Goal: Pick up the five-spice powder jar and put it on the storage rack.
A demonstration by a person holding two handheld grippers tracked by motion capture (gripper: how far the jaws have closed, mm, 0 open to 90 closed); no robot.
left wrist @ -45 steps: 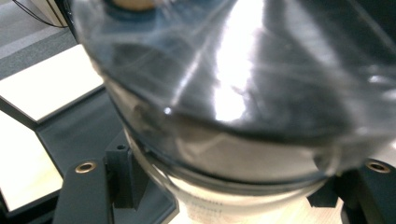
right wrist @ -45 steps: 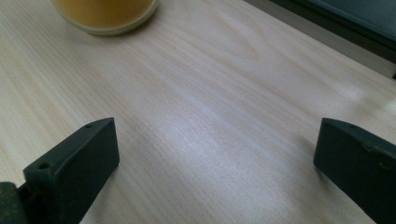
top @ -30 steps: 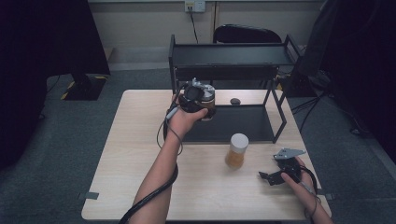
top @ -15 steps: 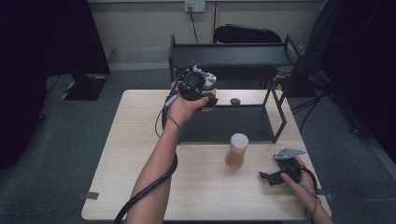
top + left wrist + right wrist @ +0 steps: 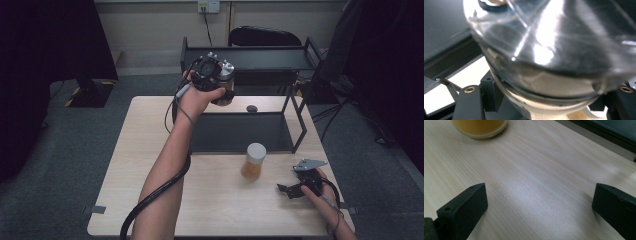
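Pale wooden table (image 5: pixel 150 165) carrying a black two-tier shelf (image 5: pixel 250 57) along its far edge. Left gripper (image 5: pixel 214 80), raised near the shelf's upper tier, has its jaws closed around a jar (image 5: pixel 544 82) just below the shiny lid, as the left gripper view confirms. Right gripper (image 5: pixel 292 190) rests low on the table with jaws spread wide and nothing between them; a second jar (image 5: pixel 253 161) with amber contents stands nearby. To shelve the held jar well, judged from this pose: keep it upright, clear the tier's front rail, lower until the base seats flat, then release.
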